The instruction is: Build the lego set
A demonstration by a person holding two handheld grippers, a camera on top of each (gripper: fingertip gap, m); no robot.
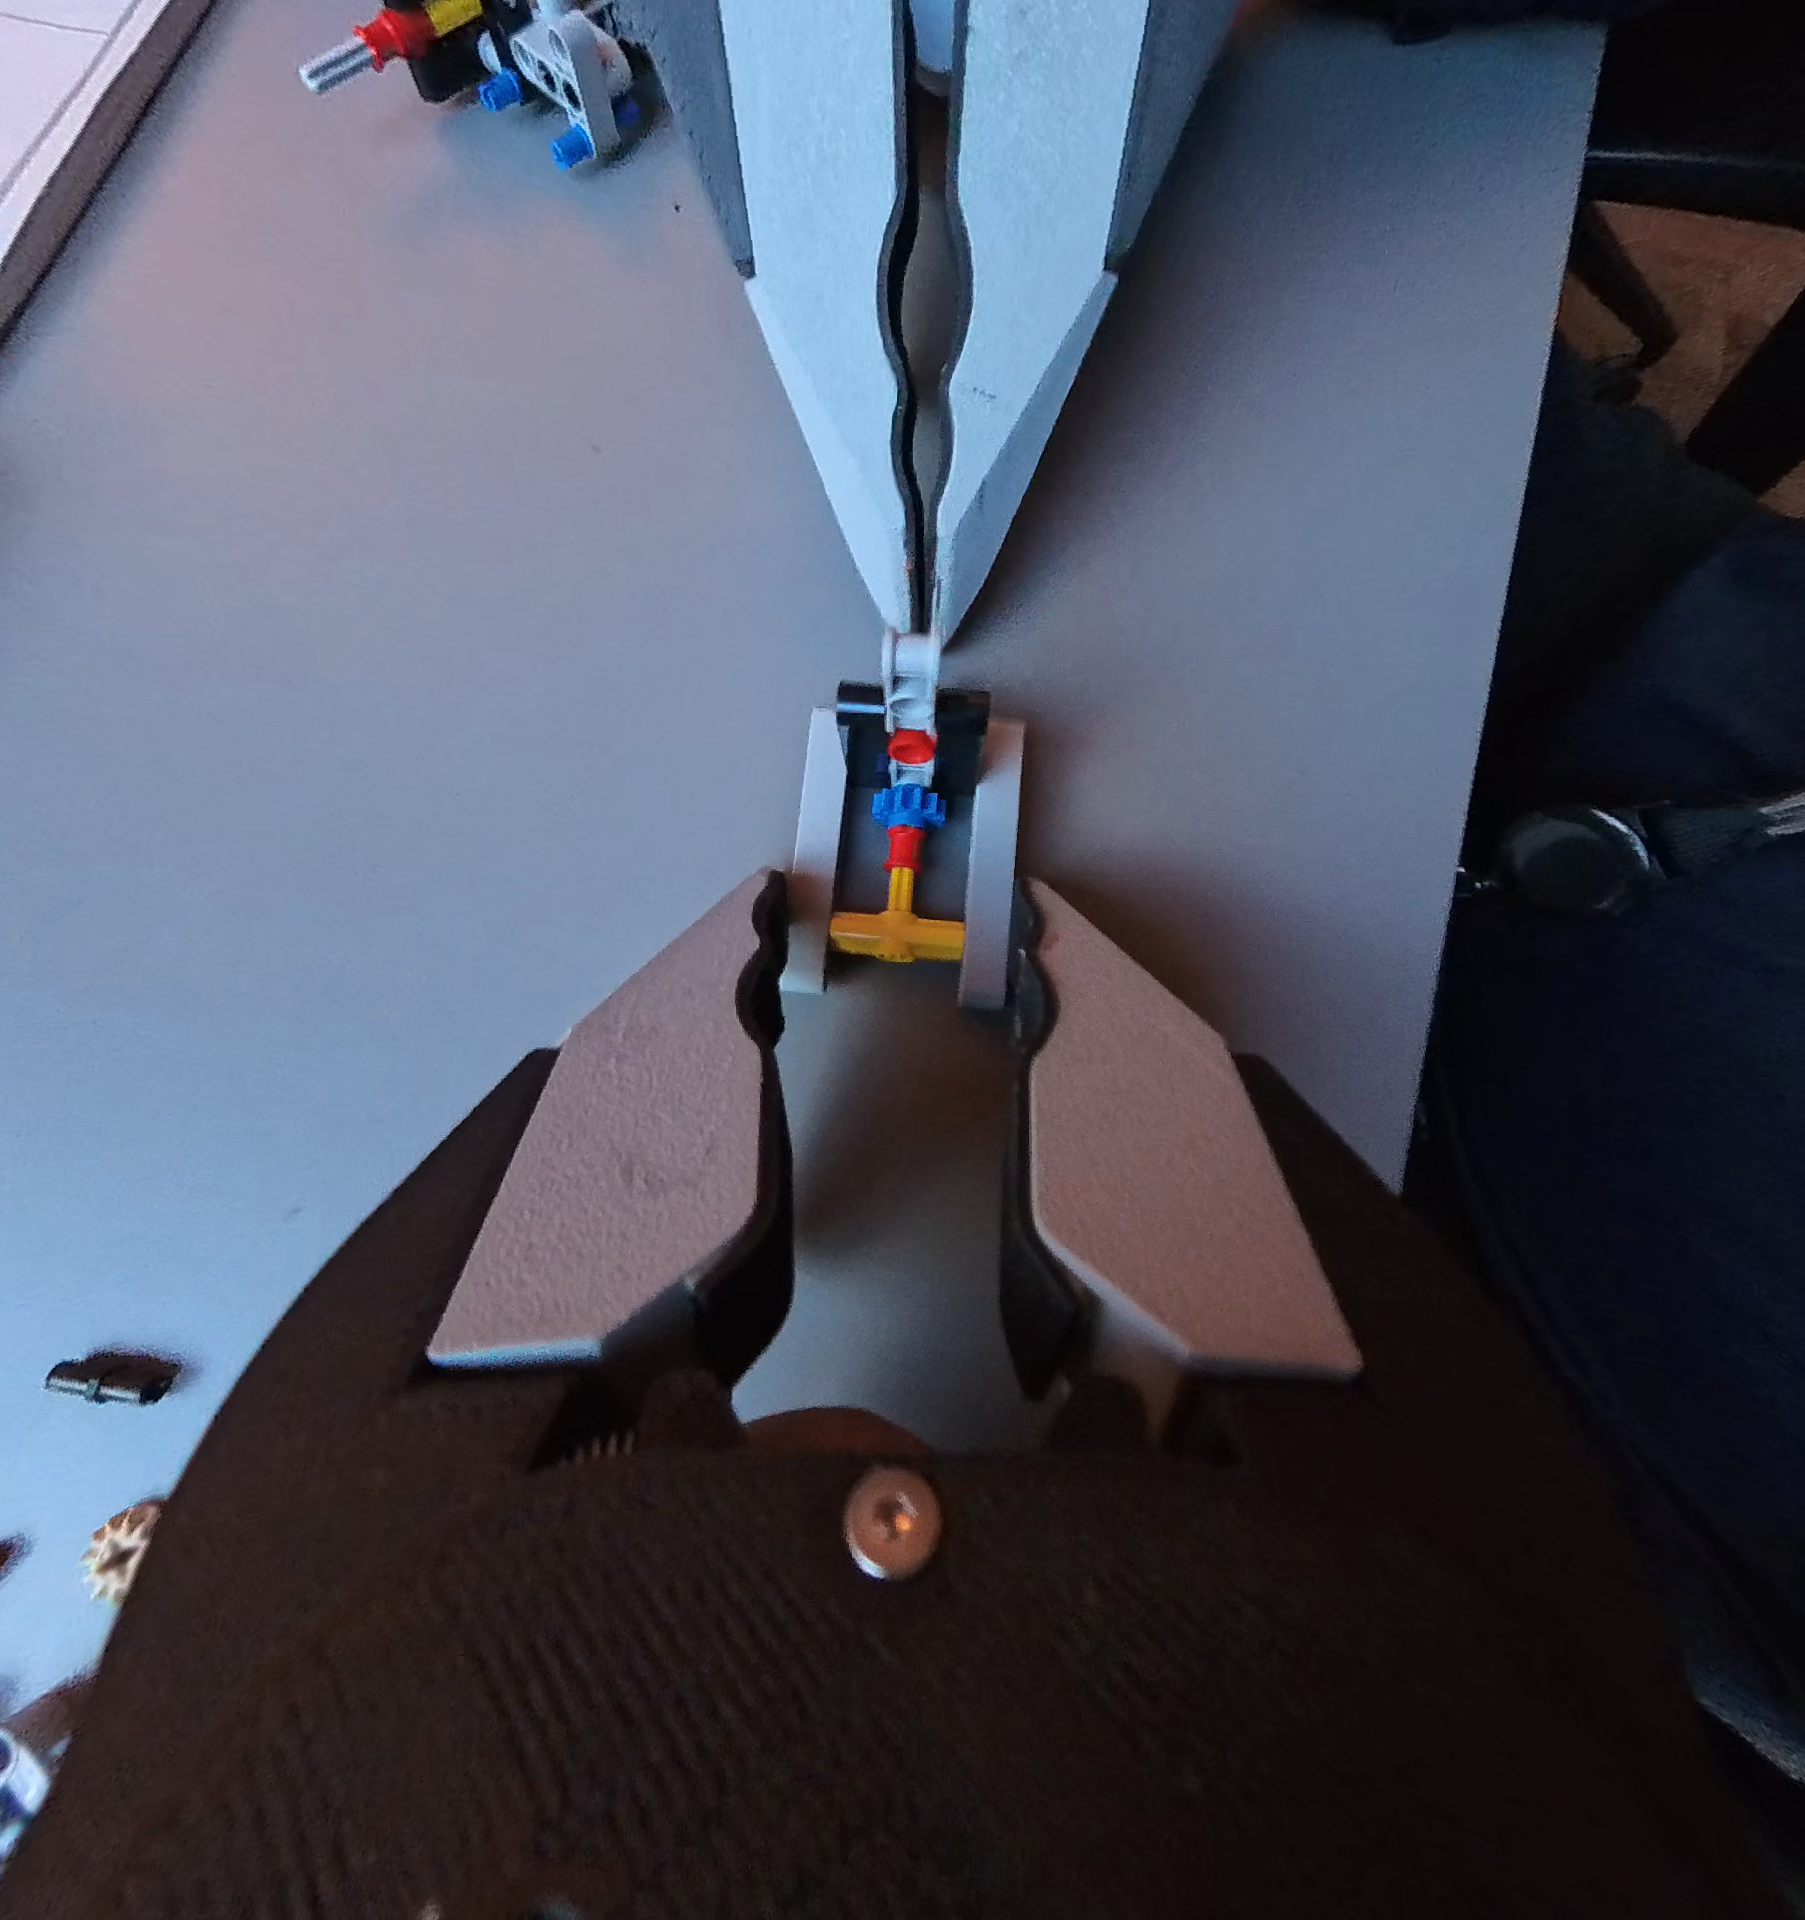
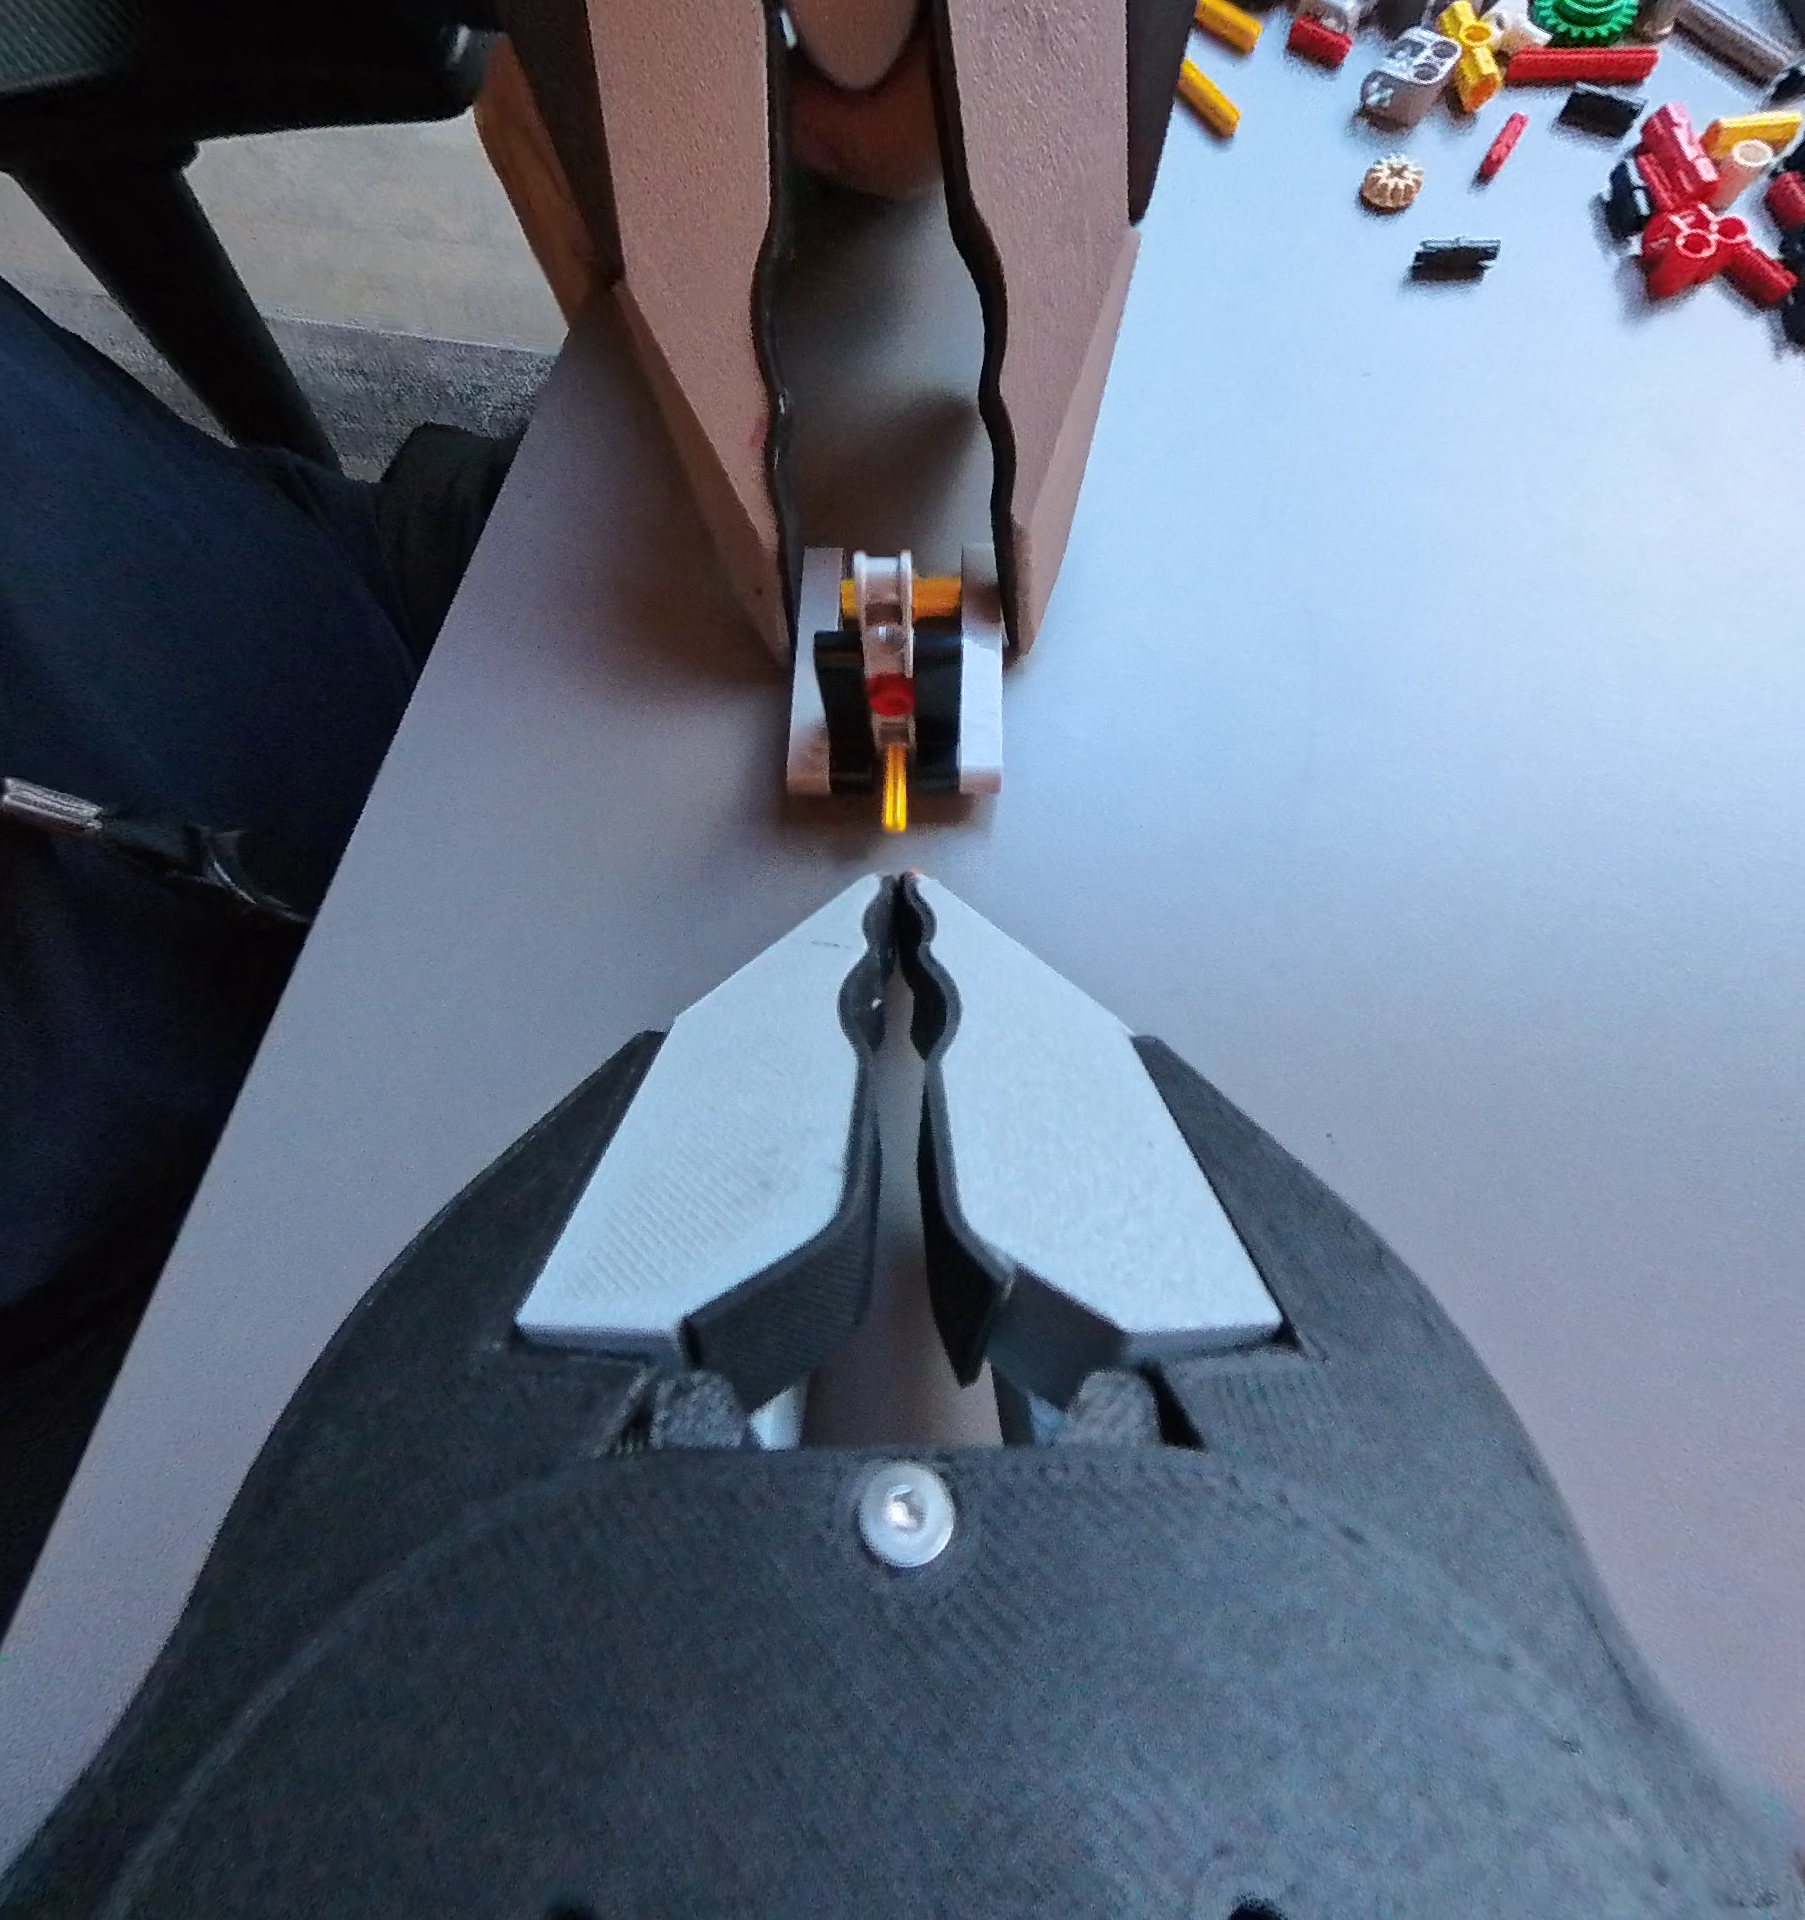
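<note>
- The grey table (image 2: 1345,727) carries everything; its long edge runs beside a person's dark-clothed legs (image 2: 150,675).
- The left gripper (image 1: 903,940) has its tan fingers (image 1: 669,1091) spread, straddling the near end of a small brick assembly (image 1: 903,831). Each black pad lies against, or just beside, one of the assembly's two light grey side beams (image 1: 813,831); on the right the contact is blurred, so a firm pinch cannot be told from a loose bracket.
- The right gripper (image 2: 898,883) has its pale grey fingers (image 2: 752,1143) pressed together, with nothing between the tips. It points at the far end of the assembly from the opposite side: in its own view the tips sit just short of a yellow axle (image 2: 893,800) jutting from the assembly, not touching it.
- The assembly rests on the table near that edge, squarely between the two grippers. Its grey beams flank a yellow cross-piece (image 1: 898,933), a red bush and a small blue gear (image 1: 906,805) on the axle line, with a black block (image 2: 945,707) behind.
- Loose bricks, mostly red, yellow and black (image 2: 1698,239), lie well apart across the table; another partly built cluster (image 1: 503,62) sits beyond.
</note>
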